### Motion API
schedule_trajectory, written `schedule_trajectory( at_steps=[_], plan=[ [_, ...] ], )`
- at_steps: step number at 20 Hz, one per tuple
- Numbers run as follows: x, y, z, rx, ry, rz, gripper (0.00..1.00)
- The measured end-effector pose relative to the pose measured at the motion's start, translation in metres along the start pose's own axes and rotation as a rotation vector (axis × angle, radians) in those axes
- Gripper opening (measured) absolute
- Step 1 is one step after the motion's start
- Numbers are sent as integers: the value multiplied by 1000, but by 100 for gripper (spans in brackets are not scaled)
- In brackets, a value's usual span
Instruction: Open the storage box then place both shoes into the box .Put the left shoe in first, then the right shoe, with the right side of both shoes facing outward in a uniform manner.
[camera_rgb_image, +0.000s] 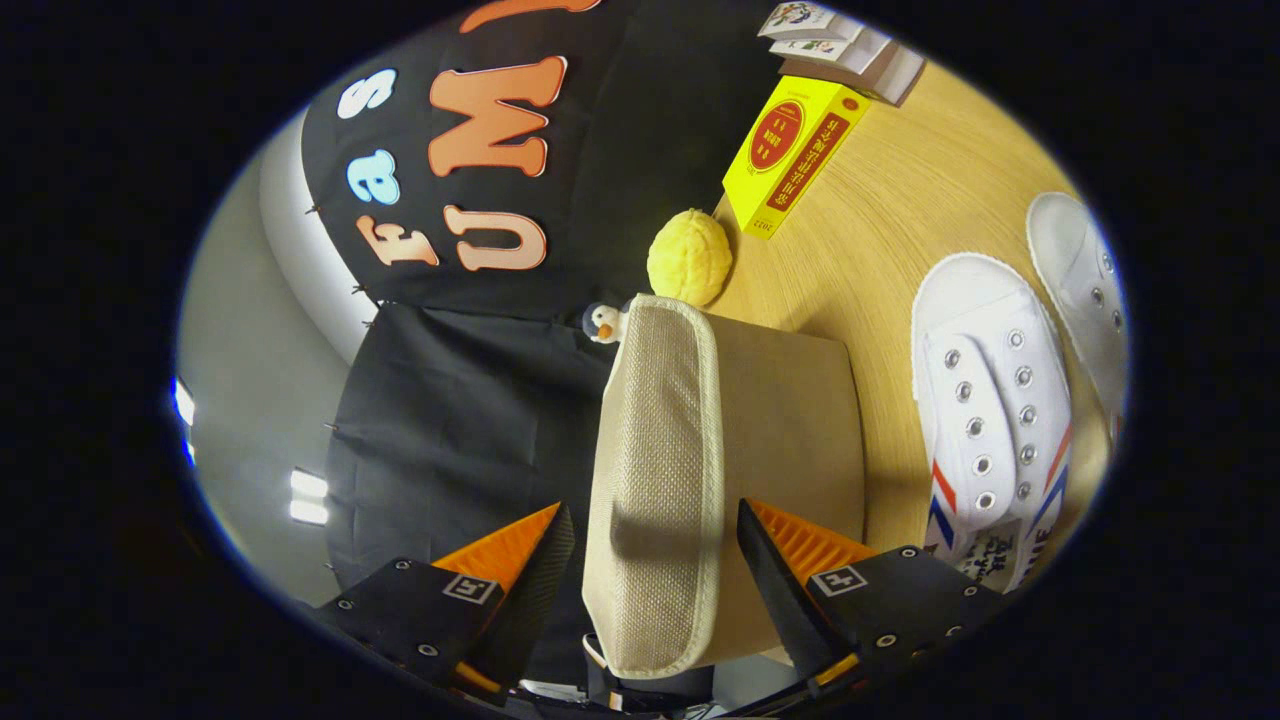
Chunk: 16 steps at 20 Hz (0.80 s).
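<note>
In the gripper view the scene is rolled sideways, so the wooden bench runs up the far side and the black cloth wall stands across from it. The gripper has its two fingers spread apart, one on each side of the woven lid of the beige storage box; the lid flap lies between the fingers, with a gap showing at each side, so the claw is released and presses on nothing. The box body sits just beyond the lid on the bench. Past the box, well apart from the fingers, two white canvas shoes lie side by side near the bench's edge: the nearer shoe, with red and blue stripes on its side, and the farther shoe. Beyond the box's far end sit a yellow ball, a small penguin figure, a yellow carton and a stack of booklets.
</note>
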<state>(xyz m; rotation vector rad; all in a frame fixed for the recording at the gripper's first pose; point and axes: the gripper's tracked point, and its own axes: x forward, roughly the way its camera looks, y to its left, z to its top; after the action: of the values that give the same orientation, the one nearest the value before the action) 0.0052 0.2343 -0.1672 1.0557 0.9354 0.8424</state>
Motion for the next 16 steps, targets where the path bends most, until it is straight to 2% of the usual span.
schedule_trajectory(
  at_steps=[3,7,10,12,14,16],
  plan=[
    [-3,1,0,27,2,12,93],
    [-11,13,6,66,-19,50,67],
    [-20,34,13,69,-50,107,39],
    [-24,47,13,53,-59,120,25],
    [-24,60,14,36,-75,126,14],
    [-24,75,14,12,-88,131,10]
  ],
)
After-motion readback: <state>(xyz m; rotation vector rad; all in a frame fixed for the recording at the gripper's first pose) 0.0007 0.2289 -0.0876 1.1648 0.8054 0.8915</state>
